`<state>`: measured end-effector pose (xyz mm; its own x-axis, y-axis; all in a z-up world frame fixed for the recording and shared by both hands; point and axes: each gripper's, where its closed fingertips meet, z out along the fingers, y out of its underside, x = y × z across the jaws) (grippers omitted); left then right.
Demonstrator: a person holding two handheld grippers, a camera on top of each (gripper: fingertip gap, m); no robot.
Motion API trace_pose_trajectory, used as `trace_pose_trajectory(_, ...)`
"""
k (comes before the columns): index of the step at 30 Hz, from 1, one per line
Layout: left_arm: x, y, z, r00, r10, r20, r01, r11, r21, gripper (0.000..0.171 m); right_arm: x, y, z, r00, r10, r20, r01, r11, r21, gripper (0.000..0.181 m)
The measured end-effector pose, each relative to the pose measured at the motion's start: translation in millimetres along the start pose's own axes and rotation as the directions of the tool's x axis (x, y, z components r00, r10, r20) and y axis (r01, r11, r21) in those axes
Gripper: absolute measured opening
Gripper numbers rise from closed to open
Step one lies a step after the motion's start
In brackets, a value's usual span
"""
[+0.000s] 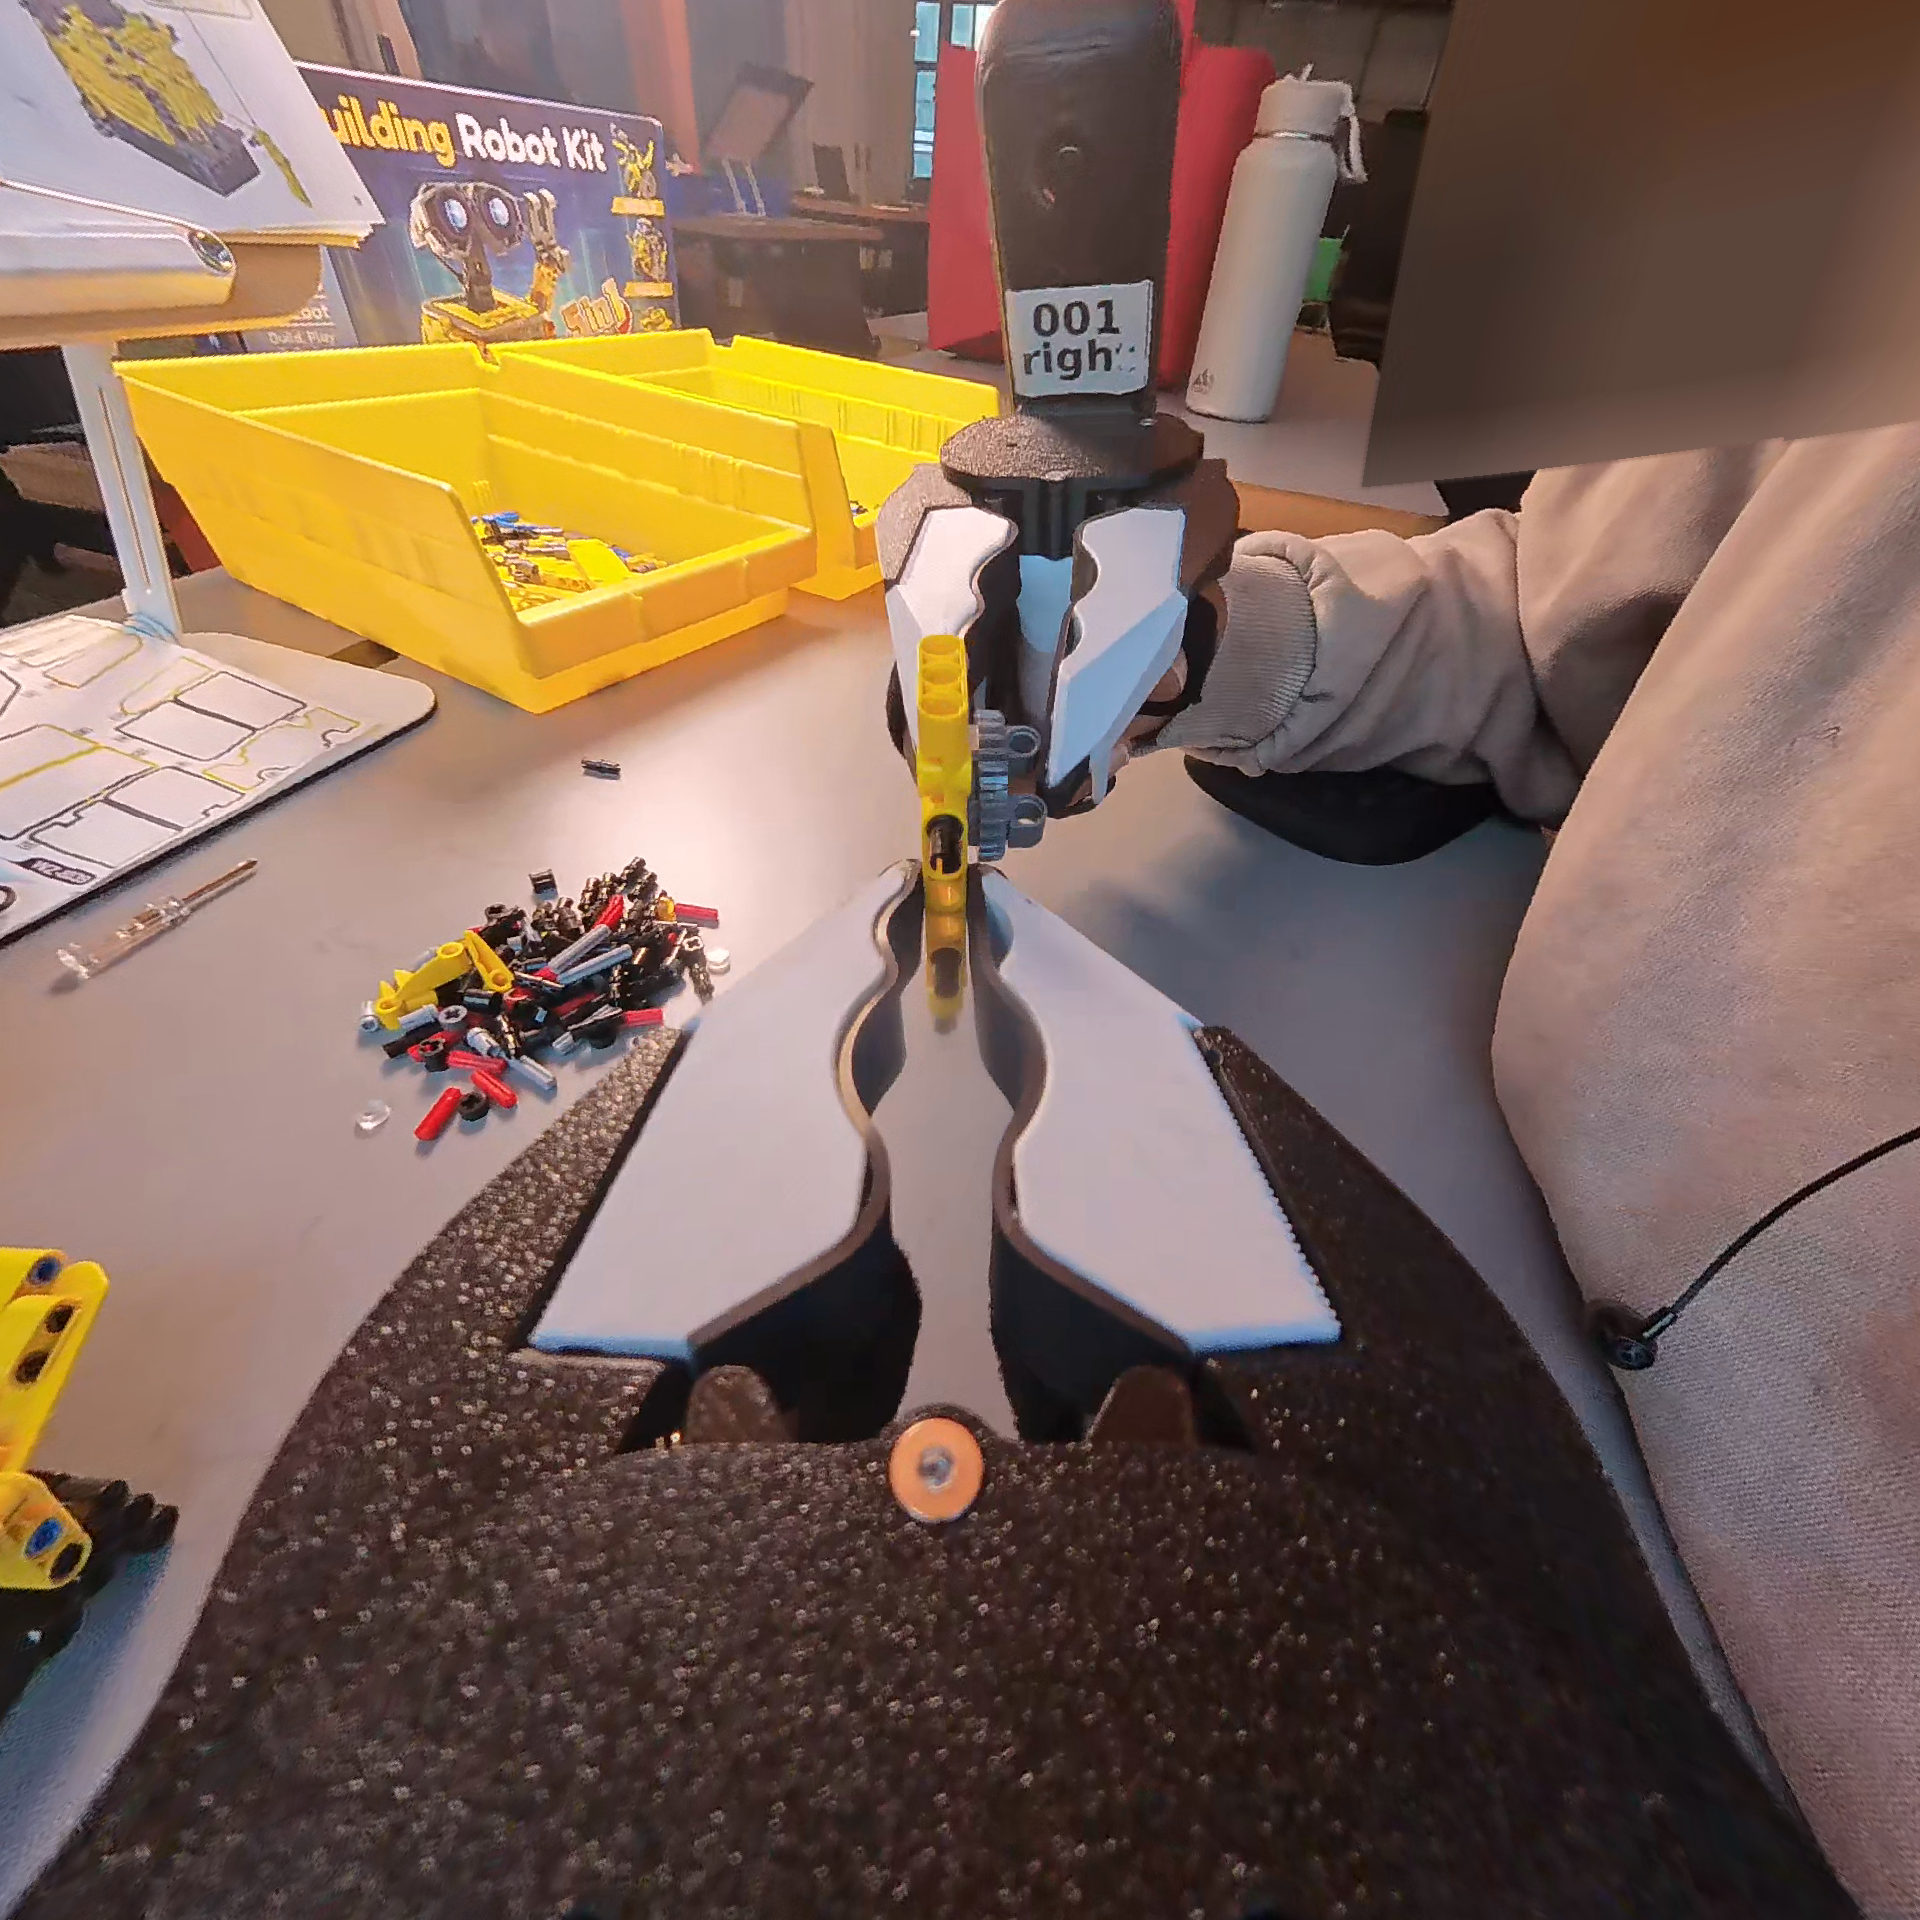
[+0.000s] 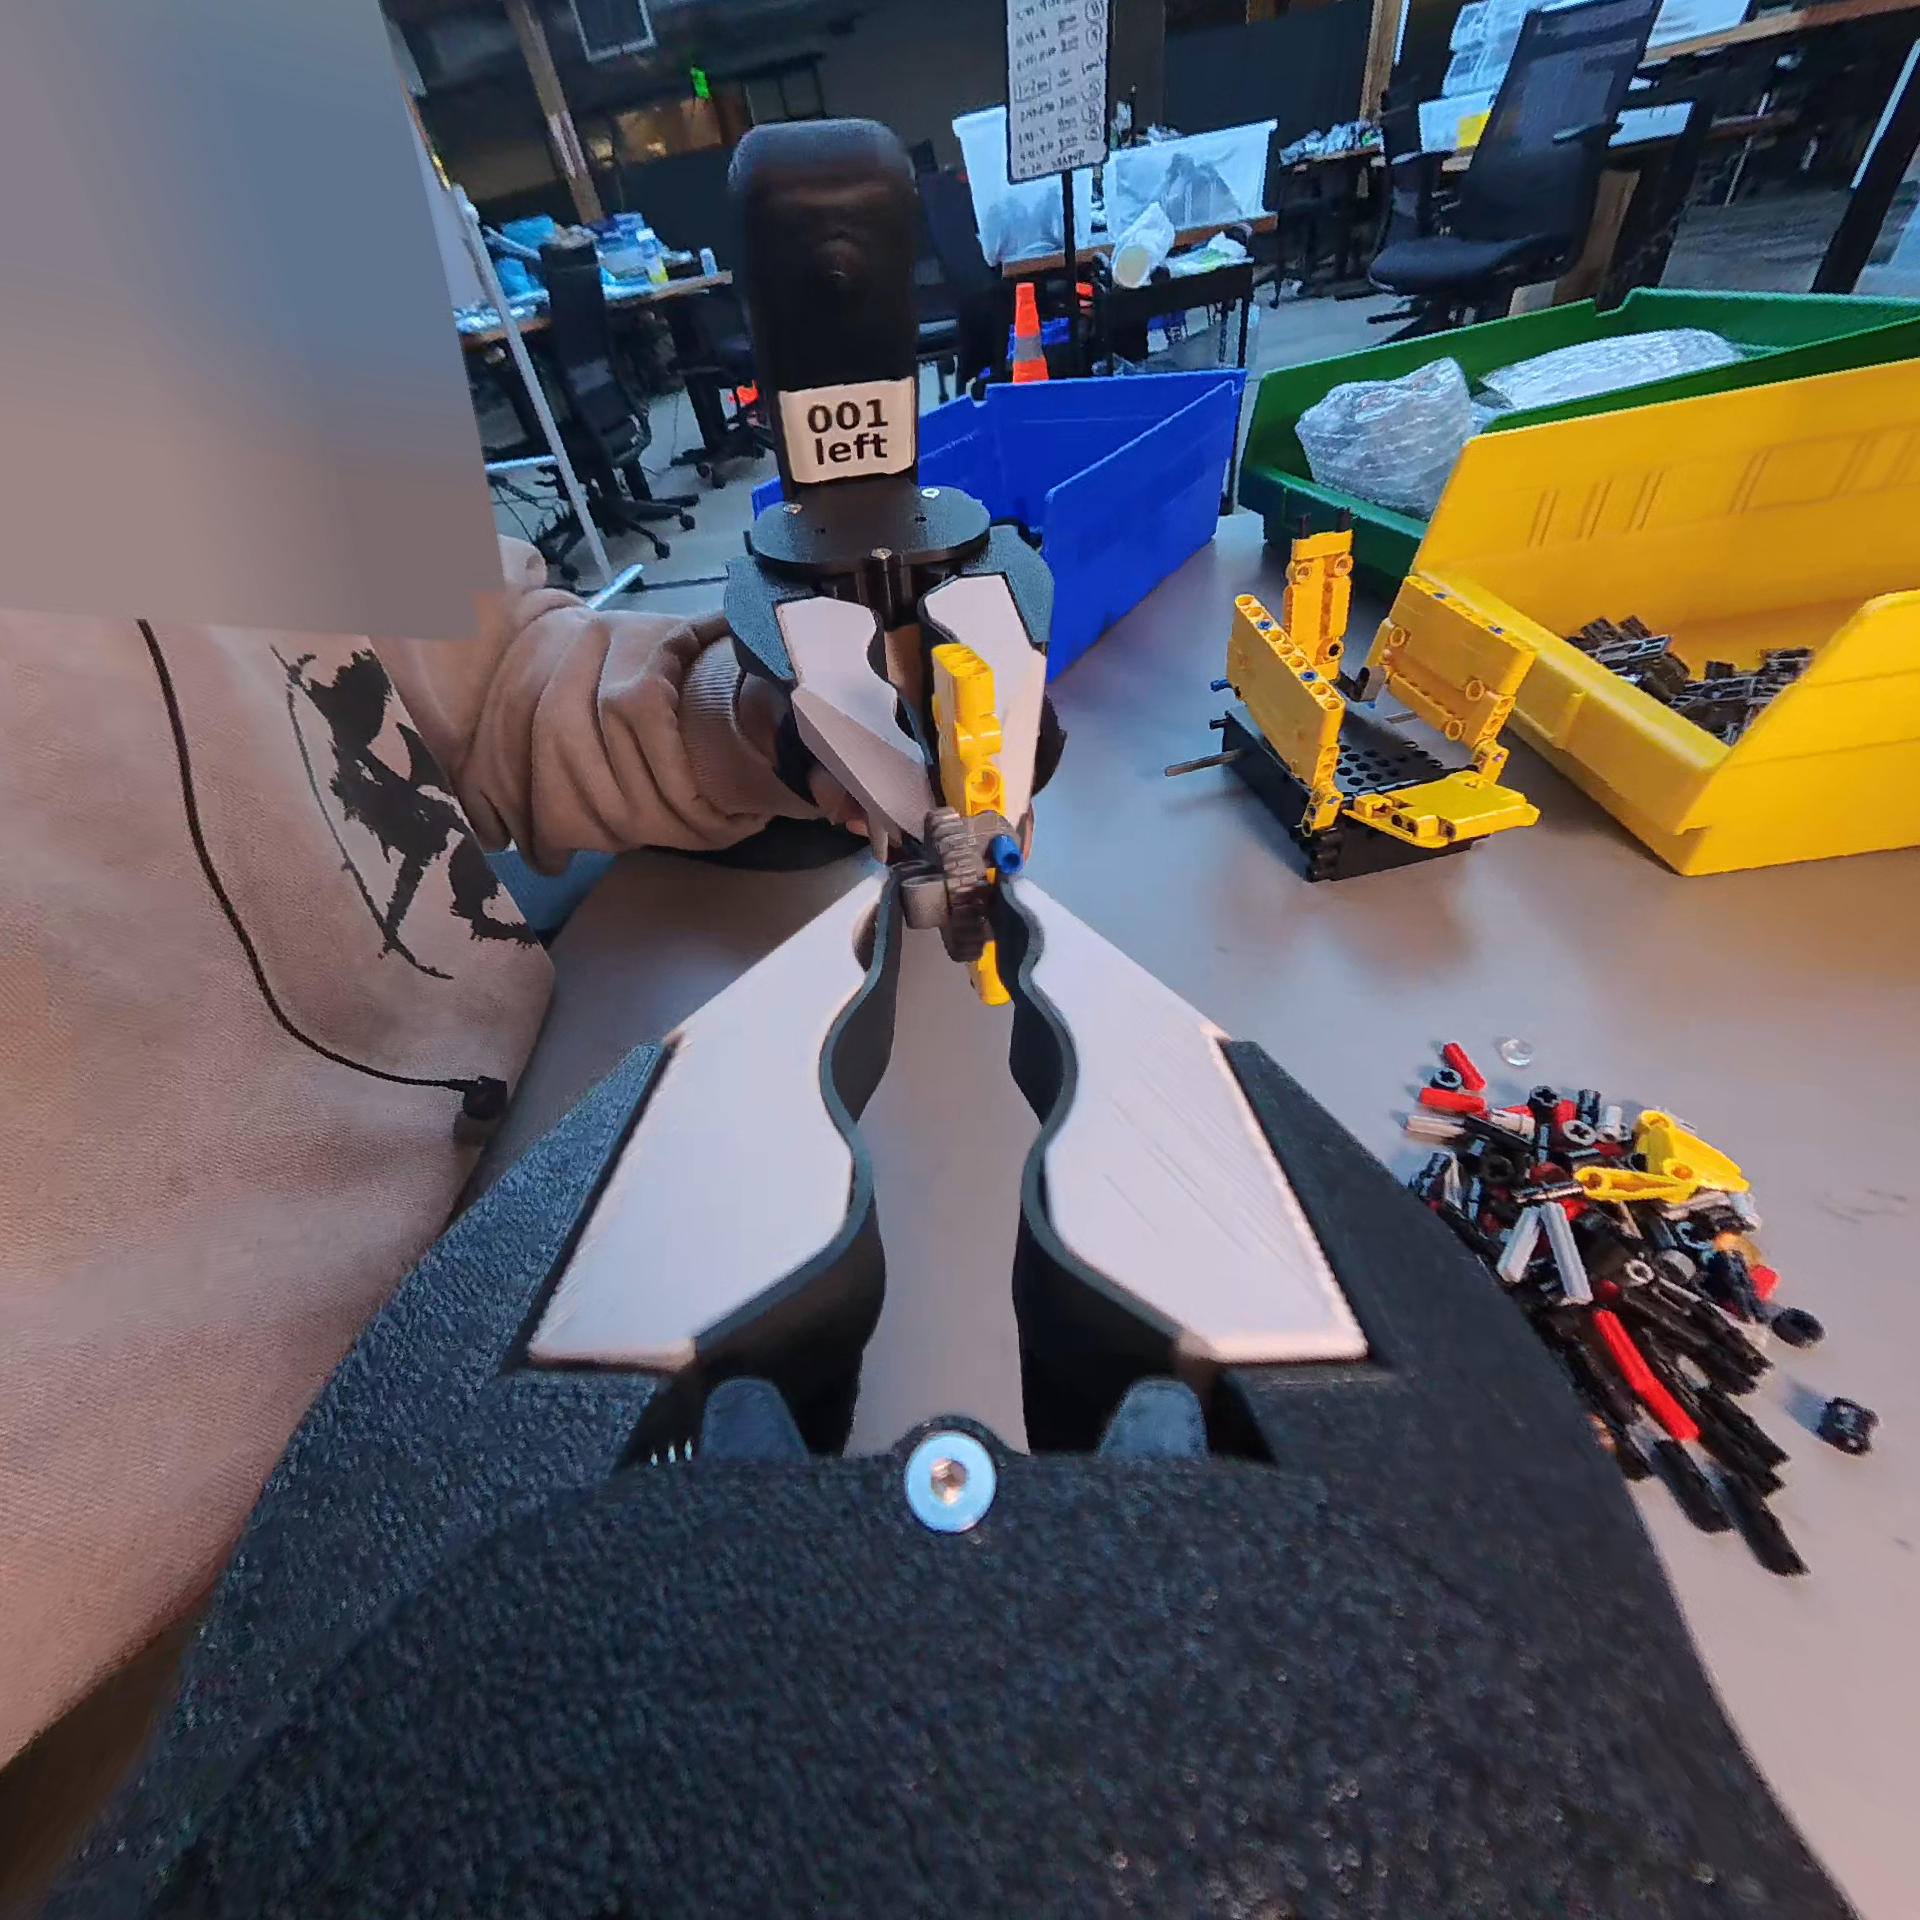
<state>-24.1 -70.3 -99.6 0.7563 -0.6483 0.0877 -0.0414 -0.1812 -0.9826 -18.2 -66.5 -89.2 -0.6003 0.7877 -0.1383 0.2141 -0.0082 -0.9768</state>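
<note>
My left gripper [image 1: 945,878] is shut on the lower part of an upright yellow beam [image 1: 943,727], held just above the grey table [image 1: 727,790]. My right gripper [image 2: 948,883] faces it and is shut on a grey gear-and-connector piece [image 2: 951,868] that sits against the side of the beam [image 2: 966,727]. In the left wrist view the right gripper [image 1: 997,774] comes in from the far side, with the grey piece [image 1: 1003,769] between its fingers. In the right wrist view the left gripper [image 2: 966,810] shows opposite. A blue pin [image 2: 1003,850] sticks out by the gear.
A pile of small black, red and grey pins [image 1: 540,997] lies left of the grippers; it also shows in the right wrist view [image 2: 1600,1216]. A part-built yellow and black model [image 2: 1361,727], yellow bins [image 1: 468,520], a blue bin [image 2: 1101,488] and a green bin [image 2: 1558,343] stand behind. A person's sleeve [image 1: 1403,644] is at the right.
</note>
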Motion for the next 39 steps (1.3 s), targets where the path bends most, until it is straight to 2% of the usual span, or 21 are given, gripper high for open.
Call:
trace_pose_trajectory(9,6.8,1.7,3.0,1.000,0.014,-0.022,-0.014,1.000,-0.007,0.006,-8.8,-4.2,6.2,0.999,-0.053,-0.006,0.053,0.998,0.044,0.014)
trace_pose_trajectory(12,5.2,-10.0,0.3,0.996,-0.082,-0.042,0.085,0.995,0.050,0.006,-6.4,-17.7,2.7,1.000,0.028,0.008,-0.029,0.989,0.142,0.012)
trace_pose_trajectory(20,0.5,-24.5,-5.5,0.981,-0.176,-0.088,0.185,0.975,0.120,0.005,2.0,-19.8,-3.5,0.992,0.115,0.047,-0.122,0.974,0.193,0.012)
trace_pose_trajectory(29,-2.6,-29.2,-9.0,0.986,-0.156,-0.060,0.162,0.979,0.123,0.005,7.1,-19.4,-7.3,0.989,0.141,0.046,-0.147,0.970,0.196,0.012)
trace_pose_trajectory(30,-8.7,-30.2,-14.0,0.986,-0.164,-0.030,0.167,0.977,0.135,0.007,10.5,-20.8,-10.4,0.989,0.145,0.031,-0.148,0.969,0.198,0.011)
trace_pose_trajectory(31,-31.1,-45.0,-44.2,0.974,-0.226,0.017,0.213,0.941,0.261,0.006,27.4,-34.1,-39.3,0.983,0.181,-0.006,-0.170,0.933,0.316,0.000)
trace_pose_trajectory(32,-51.0,-52.9,-75.5,0.956,-0.287,0.059,0.246,0.895,0.372,0.001,52.4,-41.0,-75.5,0.963,0.263,-0.052,-0.219,0.883,0.414,0.000)
trace_pose_trajectory(33,-43.6,-38.9,-60.5,0.964,-0.252,0.086,0.216,0.930,0.297,0.006,57.3,-33.8,-73.7,0.964,0.236,-0.119,-0.179,0.914,0.365,0.000)
trace_pose_trajectory(34,-19.0,-24.7,-25.7,0.984,-0.173,0.035,0.164,0.972,0.170,0.007,40.8,-17.5,-40.9,0.978,0.184,-0.095,-0.152,0.950,0.271,0.000)
trace_pose_trajectory(35,-7.9,-25.5,-9.2,0.993,-0.116,0.003,0.115,0.984,0.134,0.007,21.7,-10.7,-15.8,0.991,0.133,-0.029,-0.124,0.972,0.197,0.000)
trace_pose_trajectory(36,-15.2,-39.5,-14.7,0.994,-0.108,0.011,0.105,0.977,0.184,0.007,16.9,-15.2,-11.9,0.996,0.092,-0.006,-0.089,0.981,0.170,0.000)
trace_pose_trajectory(37,-26.5,-48.6,-25.9,0.990,-0.141,0.014,0.134,0.965,0.227,0.007,25.5,-27.0,-24.5,0.994,0.104,-0.015,-0.099,0.973,0.208,0.000)
trace_pose_trajectory(39,-33.3,-40.4,-29.6,0.993,-0.105,0.057,0.090,0.971,0.222,0.006,36.5,-38.2,-45.3,0.991,0.121,-0.048,-0.104,0.958,0.267,0.001)
